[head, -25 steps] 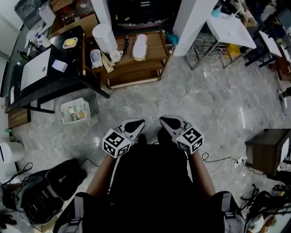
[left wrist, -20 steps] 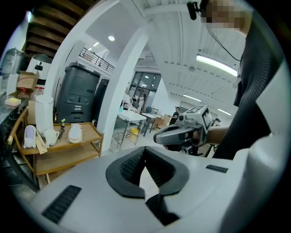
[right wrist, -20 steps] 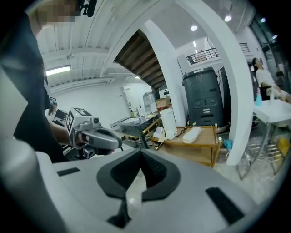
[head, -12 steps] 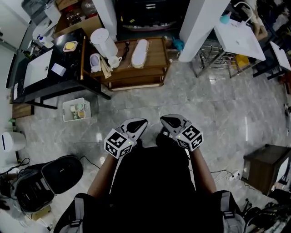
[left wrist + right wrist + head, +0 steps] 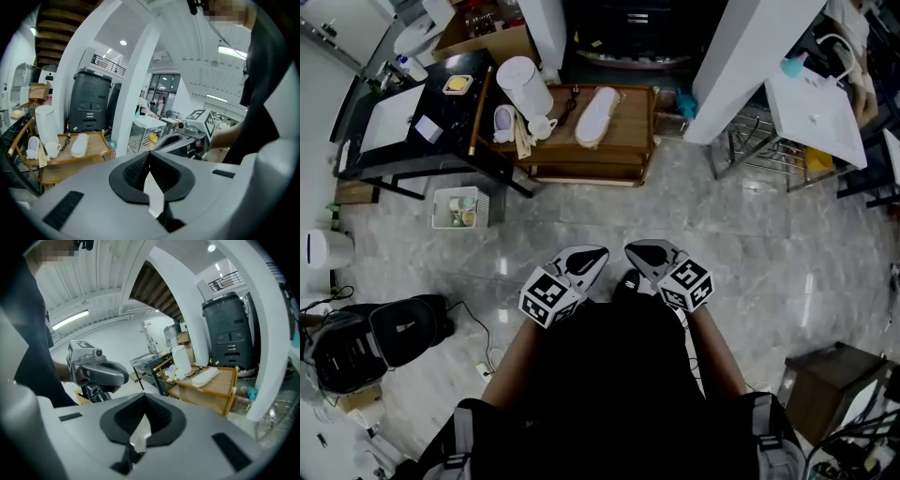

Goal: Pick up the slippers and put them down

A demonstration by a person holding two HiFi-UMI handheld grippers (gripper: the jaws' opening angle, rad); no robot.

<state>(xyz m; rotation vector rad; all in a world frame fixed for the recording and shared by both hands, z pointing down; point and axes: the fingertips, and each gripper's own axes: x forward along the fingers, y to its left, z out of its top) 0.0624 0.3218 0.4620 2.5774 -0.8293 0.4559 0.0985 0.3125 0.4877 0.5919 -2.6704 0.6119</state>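
A pair of pale cream slippers [image 5: 596, 115] lies stacked on a low wooden table [image 5: 633, 136], far ahead of me; they also show as slippers [image 5: 79, 145] in the left gripper view and slippers [image 5: 204, 376] in the right gripper view. My left gripper [image 5: 594, 255] and right gripper [image 5: 636, 251] are held side by side close to my body, well short of the table. Both are shut with nothing between the jaws. The left gripper [image 5: 149, 154] points at the table; the right gripper [image 5: 144, 396] does too.
On the wooden table stand a white jug [image 5: 523, 82] and a mug [image 5: 541, 125]. A black desk [image 5: 403, 131] is to its left, a white bin [image 5: 457, 208] on the floor, white pillars [image 5: 745, 56], a metal rack [image 5: 769, 141], and black bags [image 5: 366, 342] at lower left.
I have walked forward across the marble floor; the wooden table and slippers sit nearer the centre of view. Both grippers stayed shut and close to my body.
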